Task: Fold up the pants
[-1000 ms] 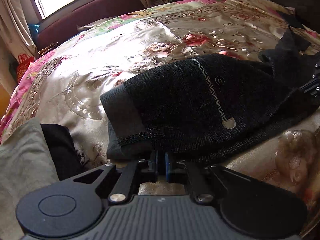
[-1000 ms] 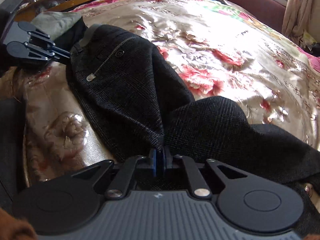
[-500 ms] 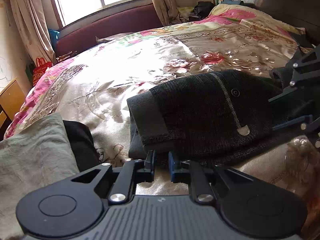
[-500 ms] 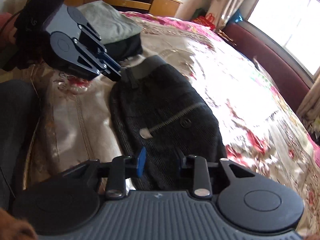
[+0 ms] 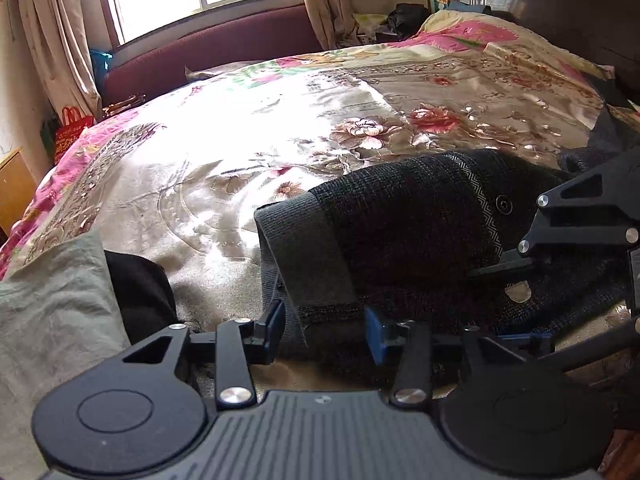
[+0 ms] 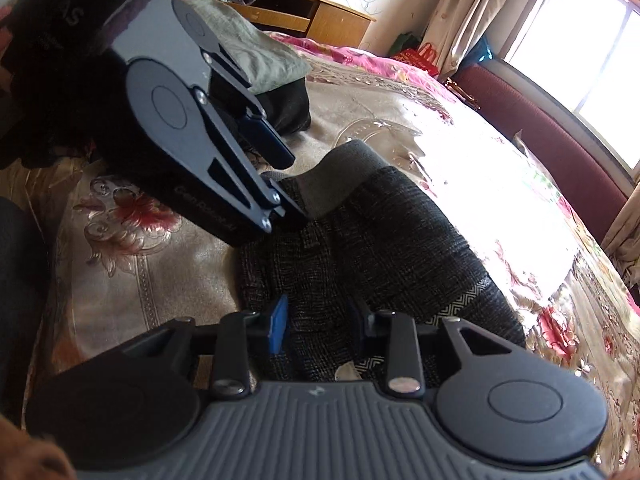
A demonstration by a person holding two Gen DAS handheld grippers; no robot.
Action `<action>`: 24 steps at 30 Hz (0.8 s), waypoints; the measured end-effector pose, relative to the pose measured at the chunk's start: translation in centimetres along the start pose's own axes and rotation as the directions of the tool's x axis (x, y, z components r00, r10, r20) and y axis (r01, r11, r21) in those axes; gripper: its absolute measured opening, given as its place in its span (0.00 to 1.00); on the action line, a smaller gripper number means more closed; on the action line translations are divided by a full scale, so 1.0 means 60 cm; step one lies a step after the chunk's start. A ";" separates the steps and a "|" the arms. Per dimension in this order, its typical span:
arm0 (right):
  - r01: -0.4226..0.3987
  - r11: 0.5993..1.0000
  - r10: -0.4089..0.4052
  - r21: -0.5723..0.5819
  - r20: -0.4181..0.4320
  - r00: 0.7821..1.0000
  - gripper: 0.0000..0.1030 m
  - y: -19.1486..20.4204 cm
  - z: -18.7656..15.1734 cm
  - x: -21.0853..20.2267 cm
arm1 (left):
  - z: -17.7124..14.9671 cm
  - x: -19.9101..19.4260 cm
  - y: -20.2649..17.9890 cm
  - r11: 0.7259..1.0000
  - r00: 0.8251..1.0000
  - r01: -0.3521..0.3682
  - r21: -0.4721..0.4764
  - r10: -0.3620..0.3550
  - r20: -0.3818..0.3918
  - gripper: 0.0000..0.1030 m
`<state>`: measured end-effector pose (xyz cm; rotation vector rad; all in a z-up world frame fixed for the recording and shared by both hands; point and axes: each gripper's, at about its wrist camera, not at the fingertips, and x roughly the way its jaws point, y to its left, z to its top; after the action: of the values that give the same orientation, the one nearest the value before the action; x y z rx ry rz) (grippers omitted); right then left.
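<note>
Dark grey checked pants [image 5: 404, 236] lie folded on the floral bedspread [image 5: 240, 160], grey waistband [image 5: 304, 256] toward me. My left gripper [image 5: 325, 330] is open, its fingers either side of the waistband's near edge, holding nothing. My right gripper [image 6: 318, 326] is open just above the pants [image 6: 380, 248], over the pocket trim. The right gripper also shows at the right of the left wrist view [image 5: 580, 232], and the left gripper shows in the right wrist view [image 6: 288, 184] by the waistband [image 6: 348, 172].
A folded grey-green garment [image 5: 52, 312] on a black one [image 5: 140, 292] lies at the bed's near left corner. A maroon sofa [image 5: 208, 52] stands under the window. A wooden desk [image 6: 288, 8] is beyond the bed. A dark headboard [image 5: 560, 8] is at the right.
Both grippers were shut on the pants one second ago and have opened and let go. The right gripper moved over toward the waistband end, and the pants now lie folded.
</note>
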<state>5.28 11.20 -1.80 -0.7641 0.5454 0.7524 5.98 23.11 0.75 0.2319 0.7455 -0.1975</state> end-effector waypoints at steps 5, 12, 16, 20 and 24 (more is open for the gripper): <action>0.006 1.000 -0.006 0.008 0.007 1.000 0.32 0.000 -0.002 0.011 | -0.003 -0.011 0.015 0.996 0.997 0.064 -0.056 -0.066 -0.029 0.47; 0.028 0.999 -0.028 -0.031 0.017 0.999 0.33 0.013 0.006 0.026 | 0.009 0.020 0.008 0.999 0.997 0.042 -0.018 -0.044 -0.064 0.46; 0.028 0.999 -0.028 -0.020 0.021 0.999 0.34 0.010 0.008 0.030 | 0.026 0.001 0.024 0.998 0.998 0.052 -0.026 -0.053 -0.039 0.30; 0.073 0.991 -0.069 -0.116 0.033 0.997 0.41 0.027 0.013 0.040 | 0.045 -0.004 0.038 0.998 0.998 0.060 -0.026 -0.060 -0.032 0.29; -0.014 0.999 0.015 0.052 -0.008 1.000 0.11 -0.007 0.030 0.047 | 0.056 0.002 0.040 0.997 0.997 0.072 -0.011 -0.072 -0.036 0.28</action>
<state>7.65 13.47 -2.42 -0.7160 0.5769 0.7459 8.88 24.45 3.39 0.2002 0.7913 -0.2586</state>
